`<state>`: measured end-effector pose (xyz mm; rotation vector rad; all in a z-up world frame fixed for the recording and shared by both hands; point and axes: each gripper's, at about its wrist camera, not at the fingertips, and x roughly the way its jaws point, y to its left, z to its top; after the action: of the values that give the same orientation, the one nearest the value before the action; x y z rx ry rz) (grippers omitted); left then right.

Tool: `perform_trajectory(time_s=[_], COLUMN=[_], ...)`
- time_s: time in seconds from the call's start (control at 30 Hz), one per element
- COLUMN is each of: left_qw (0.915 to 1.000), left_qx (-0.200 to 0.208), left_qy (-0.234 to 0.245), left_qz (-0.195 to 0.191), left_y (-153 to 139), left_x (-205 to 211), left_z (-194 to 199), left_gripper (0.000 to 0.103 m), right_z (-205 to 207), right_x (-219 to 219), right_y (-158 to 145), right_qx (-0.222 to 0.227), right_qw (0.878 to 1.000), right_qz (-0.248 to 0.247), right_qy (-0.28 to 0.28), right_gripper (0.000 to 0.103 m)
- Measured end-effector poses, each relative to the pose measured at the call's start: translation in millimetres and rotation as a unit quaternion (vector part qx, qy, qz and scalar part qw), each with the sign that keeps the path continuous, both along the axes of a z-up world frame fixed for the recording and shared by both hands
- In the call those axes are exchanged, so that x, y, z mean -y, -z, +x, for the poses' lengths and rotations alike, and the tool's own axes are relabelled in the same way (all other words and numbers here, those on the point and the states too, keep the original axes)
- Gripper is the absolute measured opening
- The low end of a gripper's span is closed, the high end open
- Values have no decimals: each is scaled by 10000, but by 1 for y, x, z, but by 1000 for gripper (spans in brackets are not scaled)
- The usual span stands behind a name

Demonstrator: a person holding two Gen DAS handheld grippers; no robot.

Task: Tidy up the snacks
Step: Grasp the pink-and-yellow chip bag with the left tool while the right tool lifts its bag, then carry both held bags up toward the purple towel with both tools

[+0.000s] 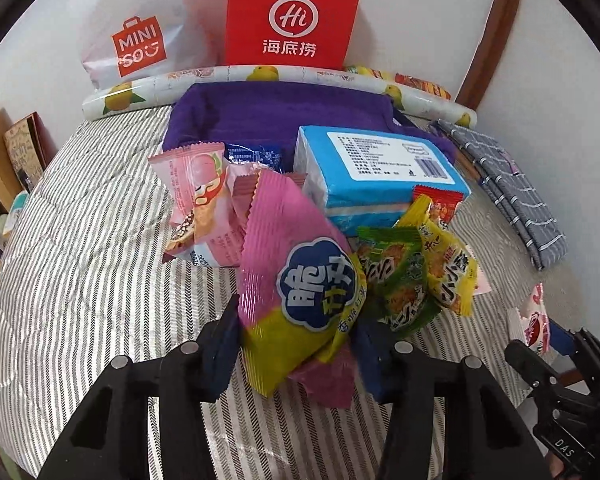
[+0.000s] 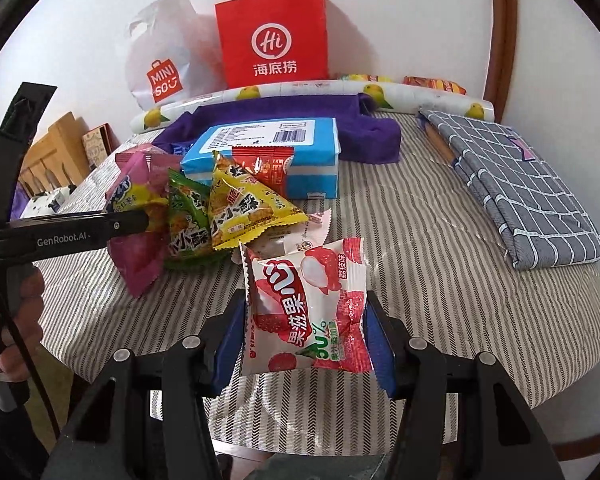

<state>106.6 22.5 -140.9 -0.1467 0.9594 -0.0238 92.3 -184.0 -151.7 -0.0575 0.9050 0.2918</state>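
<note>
In the left wrist view my left gripper [image 1: 298,344] is shut on a pink-and-yellow snack packet [image 1: 300,280], held just above the striped tablecloth [image 1: 80,280]. Behind it lie a green packet [image 1: 400,276], a yellow packet [image 1: 448,264], a pale pink packet [image 1: 200,200] and a blue box [image 1: 380,168]. My right gripper [image 2: 306,340] is shut on a white-and-red lychee sweet packet [image 2: 304,304], clear of the pile. The right wrist view also has the left gripper [image 2: 140,220] at the left, with the pink-and-yellow packet [image 2: 136,200] in it.
A purple cloth [image 1: 260,116] lies behind the snacks. At the back stand a lemon-print roll [image 1: 140,92], a red paper bag [image 1: 292,20] and a white plastic bag [image 1: 136,40]. A folded grey checked cloth [image 2: 520,184] lies at the right. A hand [image 2: 20,320] grips the left tool.
</note>
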Motion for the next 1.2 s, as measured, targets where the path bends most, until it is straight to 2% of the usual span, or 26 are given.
perform_trajectory(time_s=[0.33,0.67,1.2], left_qw=[9995,9982,9966], left_qx=[310,590,812], left_qy=[-46,-108,70], left_qz=[98,37,110], left_y=[-28,-62,-105], left_x=[0,-4,8], left_z=[-26,-50,-44], left_gripper=[47,47,47], right_z=[-11,-24,-16], right_x=[5,8,-3], right_y=[-16,-43,-82], right_qx=[154,414,655], right_qw=[9998,9989,9975], right_qz=[12,88,210], right_qy=[123,218,155], right_gripper=[55,55,55])
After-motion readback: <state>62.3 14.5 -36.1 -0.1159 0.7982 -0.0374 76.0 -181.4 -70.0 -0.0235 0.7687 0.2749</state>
